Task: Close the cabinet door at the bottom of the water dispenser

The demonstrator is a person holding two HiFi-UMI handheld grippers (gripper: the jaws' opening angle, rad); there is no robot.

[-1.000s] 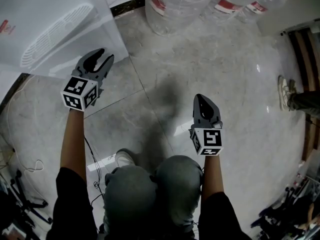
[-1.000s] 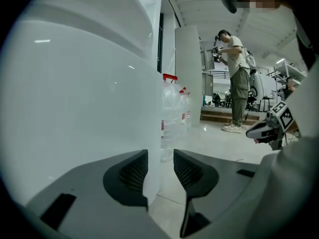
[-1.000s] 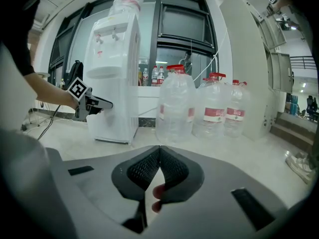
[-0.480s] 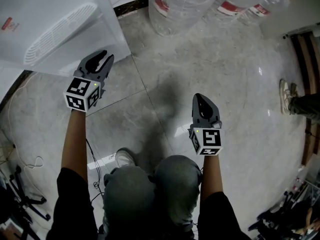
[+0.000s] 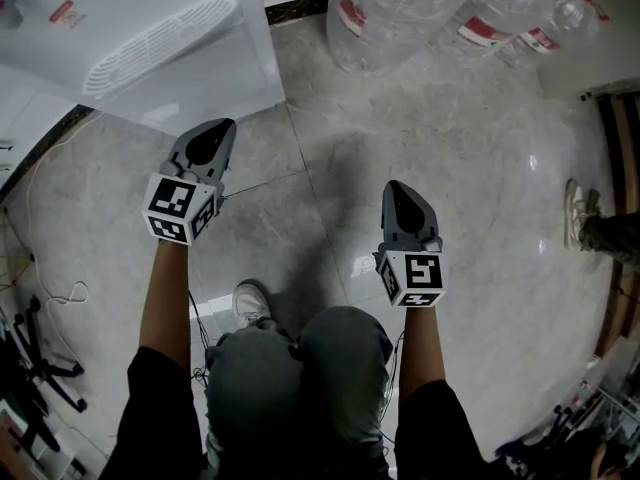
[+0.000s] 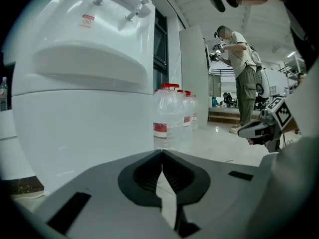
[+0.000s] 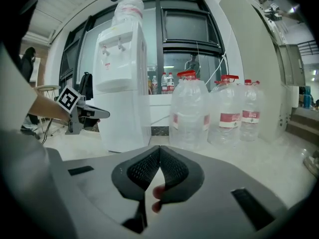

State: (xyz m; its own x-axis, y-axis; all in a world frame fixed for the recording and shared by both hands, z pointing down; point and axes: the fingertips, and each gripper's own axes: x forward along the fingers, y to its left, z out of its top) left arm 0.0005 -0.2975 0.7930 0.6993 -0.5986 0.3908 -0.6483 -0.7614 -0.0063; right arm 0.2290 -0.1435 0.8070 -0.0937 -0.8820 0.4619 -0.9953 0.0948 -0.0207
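Note:
The white water dispenser (image 5: 150, 48) stands at the upper left of the head view and fills the left of the left gripper view as the water dispenser (image 6: 84, 98). Its lower cabinet panel (image 6: 79, 133) looks flush with the body. My left gripper (image 5: 222, 126) is shut and empty, its tip just off the dispenser's bottom corner; its jaws (image 6: 162, 152) meet with nothing between them. My right gripper (image 5: 395, 186) hangs over the floor to the right, also shut and empty, with the jaws (image 7: 159, 148) touching. The right gripper view shows the whole dispenser (image 7: 122, 93) with the left gripper (image 7: 107, 113) beside it.
Several large water bottles (image 5: 390, 18) stand on the marble floor right of the dispenser. Another person's shoe (image 5: 573, 200) is at the right edge, and a person (image 6: 241, 59) stands farther off. Cables (image 5: 50, 298) lie on the floor at left. My knees (image 5: 300, 368) are below.
The left gripper's jaws went from open to shut. Its tip, which overlapped the dispenser's white body, now sits just off its corner. Both hands shifted slightly.

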